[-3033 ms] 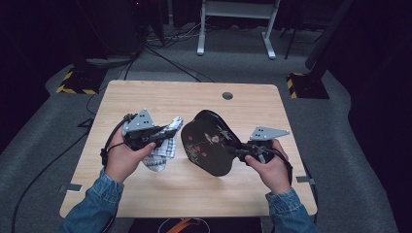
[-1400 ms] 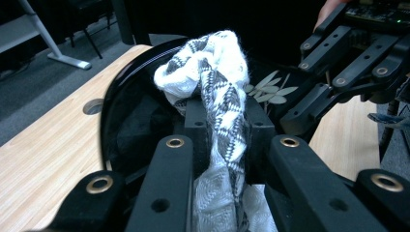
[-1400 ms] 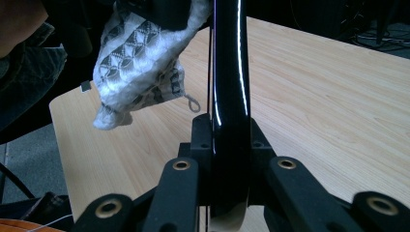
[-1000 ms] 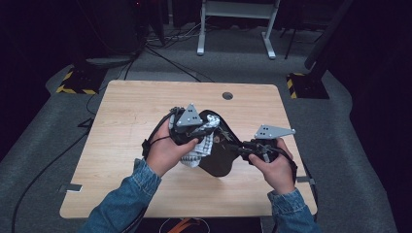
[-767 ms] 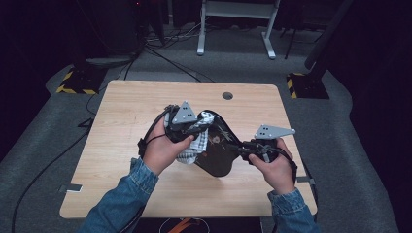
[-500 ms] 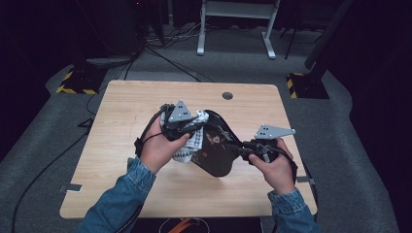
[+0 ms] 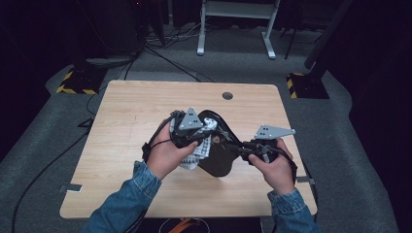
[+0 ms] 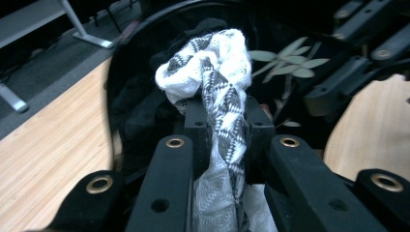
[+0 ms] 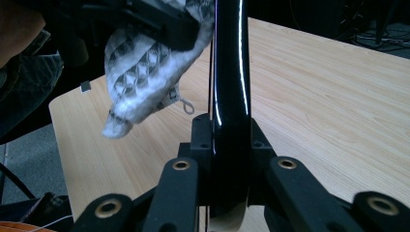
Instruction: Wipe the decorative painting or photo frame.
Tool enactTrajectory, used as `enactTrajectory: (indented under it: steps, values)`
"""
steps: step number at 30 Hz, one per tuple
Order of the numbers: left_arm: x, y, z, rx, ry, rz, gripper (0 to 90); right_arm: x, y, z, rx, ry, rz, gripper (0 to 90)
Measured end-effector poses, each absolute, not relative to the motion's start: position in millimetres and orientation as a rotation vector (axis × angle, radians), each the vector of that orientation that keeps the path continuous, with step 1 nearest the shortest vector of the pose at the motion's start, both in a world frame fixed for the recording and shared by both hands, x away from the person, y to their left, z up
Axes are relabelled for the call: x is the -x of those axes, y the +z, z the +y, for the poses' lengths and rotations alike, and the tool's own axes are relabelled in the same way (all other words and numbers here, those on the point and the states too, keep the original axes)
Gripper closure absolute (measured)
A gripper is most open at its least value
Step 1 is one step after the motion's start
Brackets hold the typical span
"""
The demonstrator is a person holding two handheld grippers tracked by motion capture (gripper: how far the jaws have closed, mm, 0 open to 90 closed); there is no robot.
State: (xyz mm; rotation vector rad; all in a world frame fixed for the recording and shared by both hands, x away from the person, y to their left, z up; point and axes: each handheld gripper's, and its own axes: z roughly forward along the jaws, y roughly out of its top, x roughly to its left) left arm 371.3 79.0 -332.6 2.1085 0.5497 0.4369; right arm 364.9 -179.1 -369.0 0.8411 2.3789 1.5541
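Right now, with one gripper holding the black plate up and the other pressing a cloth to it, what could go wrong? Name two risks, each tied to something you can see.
1. The right gripper pinches the glossy black plate only at its rim, edge-on; pressure from wiping might make it slip or twist out.
2. The left gripper clamps just a narrow fold of the patterned cloth, and loose fabric hangs below, so it could pull free or snag.
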Motion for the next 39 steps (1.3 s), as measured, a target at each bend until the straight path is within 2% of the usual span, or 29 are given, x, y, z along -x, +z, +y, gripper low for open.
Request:
enactTrajectory:
  steps: [9, 33, 39]
  values:
    - [-366.4, -337.7, 69.3, -2.122, 0.437, 0.520, 77.9, -364.9, -369.7, -180.2, -0.843, 1.559, 2.378, 80.1]
    - [-393.6, -343.8, 112.4, -2.099, 0.493, 0.692, 77.9, -365.8, -369.8, -179.5, -0.850, 1.562, 2.377, 79.8]
    - [-392.0, -345.2, 110.6, -2.109, 0.484, 0.702, 77.9, -366.1, -369.6, -178.8, -0.849, 1.564, 2.377, 79.9]
